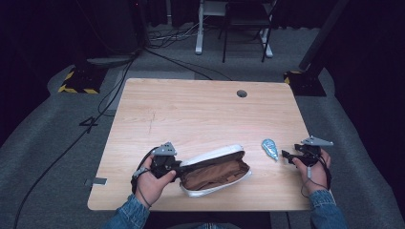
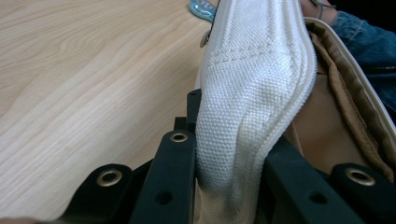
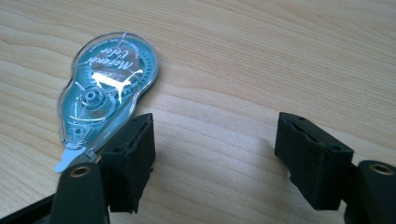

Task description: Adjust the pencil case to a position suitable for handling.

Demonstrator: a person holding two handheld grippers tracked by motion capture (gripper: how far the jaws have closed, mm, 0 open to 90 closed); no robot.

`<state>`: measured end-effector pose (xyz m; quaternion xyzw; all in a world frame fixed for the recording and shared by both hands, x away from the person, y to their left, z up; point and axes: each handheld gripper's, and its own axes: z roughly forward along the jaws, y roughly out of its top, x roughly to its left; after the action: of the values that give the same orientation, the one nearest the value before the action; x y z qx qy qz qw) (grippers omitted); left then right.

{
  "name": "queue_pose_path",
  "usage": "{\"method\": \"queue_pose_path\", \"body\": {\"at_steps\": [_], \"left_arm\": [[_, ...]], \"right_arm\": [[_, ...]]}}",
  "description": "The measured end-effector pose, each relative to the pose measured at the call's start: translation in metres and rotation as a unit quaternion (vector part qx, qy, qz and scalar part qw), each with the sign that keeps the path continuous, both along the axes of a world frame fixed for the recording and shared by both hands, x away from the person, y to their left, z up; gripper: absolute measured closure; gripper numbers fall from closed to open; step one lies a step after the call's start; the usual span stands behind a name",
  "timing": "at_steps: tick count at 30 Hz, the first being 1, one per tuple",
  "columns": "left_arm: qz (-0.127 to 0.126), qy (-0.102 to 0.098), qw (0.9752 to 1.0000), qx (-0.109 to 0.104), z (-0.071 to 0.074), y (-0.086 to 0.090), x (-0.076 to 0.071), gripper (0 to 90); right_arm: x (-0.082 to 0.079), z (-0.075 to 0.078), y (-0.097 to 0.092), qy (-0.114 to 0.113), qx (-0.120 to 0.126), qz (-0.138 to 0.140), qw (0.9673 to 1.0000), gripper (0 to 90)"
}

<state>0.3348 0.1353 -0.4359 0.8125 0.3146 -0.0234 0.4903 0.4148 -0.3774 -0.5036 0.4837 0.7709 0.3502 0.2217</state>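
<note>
While its brown-lined mouth gapes at lower centre, the woven white pouch (image 1: 216, 171) is pinched by the left gripper (image 1: 177, 168); the right gripper (image 3: 212, 154) is held open beside the glossy teardrop tape dispenser (image 3: 106, 91).

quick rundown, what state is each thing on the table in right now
pencil case: unzipped, mouth gaping, brown lining showing, lying on the table
correction tape: flat on the table, not held, beside the right gripper's jaws
left gripper: shut on the pencil case's white edge
right gripper: open, nothing between its jaws, low over the table
table: bare wood beyond the case and tape
</note>
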Motion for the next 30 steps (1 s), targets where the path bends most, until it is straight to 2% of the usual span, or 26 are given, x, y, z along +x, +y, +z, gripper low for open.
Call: {"method": "queue_pose_path", "body": {"at_steps": [5,8,16,23,30], "left_arm": [[-0.016,0.003,0.9999,-0.003,-0.001,-0.010,-0.004,82.9],[-0.027,0.001,0.9996,0.003,-0.001,-0.017,-0.007,82.9],[-0.061,0.003,0.9982,-0.001,-0.001,-0.034,-0.016,82.9],[-0.081,0.018,0.9965,-0.008,-0.006,-0.041,-0.019,82.8],[-0.080,0.033,0.9962,-0.001,-0.017,-0.043,-0.015,82.6]], "right_arm": [[0.000,0.000,0.000,0.000,0.000,0.000,1.0000,29.3],[0.000,0.000,0.000,0.000,0.000,-0.001,1.0000,29.2],[0.000,0.000,0.000,0.001,0.000,0.000,1.0000,29.3],[0.000,0.000,0.000,0.001,0.000,-0.001,1.0000,29.3],[0.000,0.000,0.000,0.000,0.000,-0.001,1.0000,29.3]]}}
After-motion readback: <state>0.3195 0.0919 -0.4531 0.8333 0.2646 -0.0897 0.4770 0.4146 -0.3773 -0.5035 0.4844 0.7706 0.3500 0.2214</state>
